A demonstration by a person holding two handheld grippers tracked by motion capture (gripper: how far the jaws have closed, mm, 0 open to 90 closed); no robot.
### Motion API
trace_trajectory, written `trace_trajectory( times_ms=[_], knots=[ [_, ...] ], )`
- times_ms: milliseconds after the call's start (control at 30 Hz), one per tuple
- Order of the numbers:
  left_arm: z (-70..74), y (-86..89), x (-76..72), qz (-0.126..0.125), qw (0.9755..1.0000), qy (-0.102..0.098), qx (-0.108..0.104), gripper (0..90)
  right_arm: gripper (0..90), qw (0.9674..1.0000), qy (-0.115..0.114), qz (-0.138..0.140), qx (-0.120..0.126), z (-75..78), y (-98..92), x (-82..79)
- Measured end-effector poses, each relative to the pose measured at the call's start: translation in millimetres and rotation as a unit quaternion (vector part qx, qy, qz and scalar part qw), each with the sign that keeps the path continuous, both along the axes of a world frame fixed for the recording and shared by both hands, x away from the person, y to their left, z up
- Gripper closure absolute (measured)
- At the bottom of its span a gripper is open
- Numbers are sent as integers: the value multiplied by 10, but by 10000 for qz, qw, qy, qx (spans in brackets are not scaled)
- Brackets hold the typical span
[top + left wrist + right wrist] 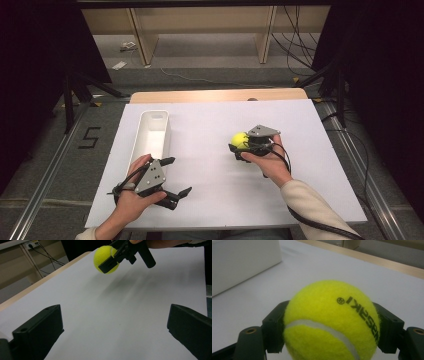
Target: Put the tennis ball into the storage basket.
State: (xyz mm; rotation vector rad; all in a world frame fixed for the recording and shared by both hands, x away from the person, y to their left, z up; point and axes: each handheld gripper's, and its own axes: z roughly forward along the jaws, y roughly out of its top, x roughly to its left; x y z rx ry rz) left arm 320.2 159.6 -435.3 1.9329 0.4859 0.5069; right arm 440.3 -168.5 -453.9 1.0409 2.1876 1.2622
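- While the tennis ball [331, 322] is clamped between the jaws of the right hand-held gripper [243, 143], it is held clear of the bench [210, 195], with its shadow seen below it in the left gripper view.
- The ball [239, 140] is gripped across its middle, one pad pressed on each side, and the jaws are closed only as far as the ball's width allows.
- The left hand-held gripper [175, 180] is held low near the front edge of the bench, its jaws spread wide and nothing between them.
- The white bin [165, 131] is seen just beyond the left hand-held gripper, well apart from the ball, so the likely step is judged to be a carry across to that bin.
- A slip is the main risk: the ball is round and fuzzy, so a loosened squeeze or a quick swing could let it roll out of the pads.
- If it is released too high or off-centre, a bounce off the bin's rim or floor is to be expected, and the ball could roll off the bench.
- The trailing cable [280, 150] could be dragged against the bin's wall and shift it.
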Motion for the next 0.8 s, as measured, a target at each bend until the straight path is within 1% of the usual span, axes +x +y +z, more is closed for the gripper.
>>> trace_trajectory(
  times_ms=[800],
  knots=[
    [-1, -2, 0, -6, 10000, -1, 5, 0, 263, 10000, -65, 4, 47, 41, 24, -13]
  ],
)
